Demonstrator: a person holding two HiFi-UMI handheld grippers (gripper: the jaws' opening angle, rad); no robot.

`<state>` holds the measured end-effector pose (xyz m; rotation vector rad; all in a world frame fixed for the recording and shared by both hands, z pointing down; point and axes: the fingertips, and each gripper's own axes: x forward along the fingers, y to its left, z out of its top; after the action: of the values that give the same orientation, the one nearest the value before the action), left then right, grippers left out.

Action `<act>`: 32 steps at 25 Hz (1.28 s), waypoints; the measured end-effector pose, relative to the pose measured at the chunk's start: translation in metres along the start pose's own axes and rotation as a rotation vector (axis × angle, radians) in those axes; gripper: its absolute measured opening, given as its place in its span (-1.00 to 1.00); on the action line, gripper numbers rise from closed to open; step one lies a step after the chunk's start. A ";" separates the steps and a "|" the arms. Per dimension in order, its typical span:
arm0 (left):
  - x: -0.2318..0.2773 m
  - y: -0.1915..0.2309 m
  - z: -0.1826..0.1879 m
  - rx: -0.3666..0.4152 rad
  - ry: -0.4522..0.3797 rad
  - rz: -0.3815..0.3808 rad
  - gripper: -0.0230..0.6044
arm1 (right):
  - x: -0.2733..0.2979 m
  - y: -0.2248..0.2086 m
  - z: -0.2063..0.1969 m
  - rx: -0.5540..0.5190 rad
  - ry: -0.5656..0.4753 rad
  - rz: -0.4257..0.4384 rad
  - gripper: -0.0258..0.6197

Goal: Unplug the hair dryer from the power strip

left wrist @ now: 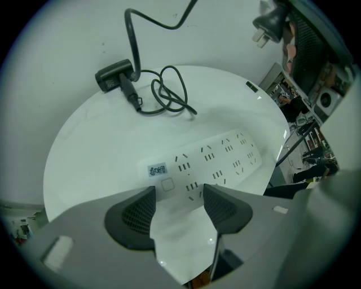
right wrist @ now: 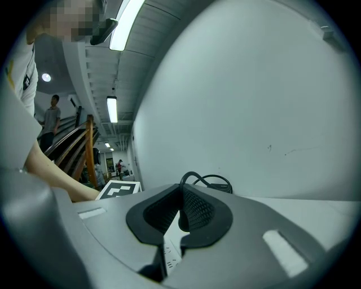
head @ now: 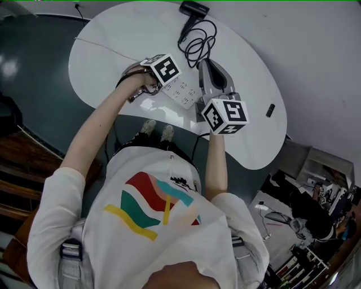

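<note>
The unplugging itself looks done. In the left gripper view every socket that shows on the strip (left wrist: 214,158) is empty, and the plug (left wrist: 265,27) hangs in the air at 1 o'clock, well above the strip, with its prongs bare and pointing down.

The right gripper (right wrist: 180,217) has the plug end. Its fingers are closed narrow on a black piece, and the cord (head: 197,45) rises out from between them. In the head view this gripper sits at the strip's 3 o'clock side and reaches toward 12.

The left gripper (left wrist: 179,203) points down at the strip's near end. Its fingers (left wrist: 132,217) stand wide with that end between them and nothing clamped. It seems placed to steady the strip, but I cannot tell whether it presses on it.

The dryer (head: 194,8) lies at the desk's (head: 254,84) 12 o'clock edge. The cord lies in loose loops between the dryer and the strip, and the strip lies near the desk's middle.

What is left, as I judge it, is small: carry the plug clear of the strip, set it on the desk, open the right fingers, and lift the left gripper away. The slack cord could drag across the strip on the way.
</note>
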<state>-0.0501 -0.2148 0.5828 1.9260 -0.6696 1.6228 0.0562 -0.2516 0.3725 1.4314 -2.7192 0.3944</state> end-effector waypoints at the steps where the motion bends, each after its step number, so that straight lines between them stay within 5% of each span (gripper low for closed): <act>1: 0.001 0.000 0.002 0.001 -0.007 -0.001 -0.11 | -0.002 -0.003 -0.001 -0.002 0.004 -0.007 -0.82; 14: 0.001 0.003 -0.002 -0.001 0.006 0.007 -0.11 | -0.035 -0.047 -0.061 -0.065 0.179 -0.151 -0.83; 32: 0.005 -0.002 0.001 -0.013 -0.016 -0.028 -0.11 | -0.065 -0.084 -0.153 0.094 0.348 -0.249 -0.83</act>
<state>-0.0470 -0.2143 0.5874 1.9321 -0.6548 1.5835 0.1495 -0.2070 0.5276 1.5320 -2.2480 0.6897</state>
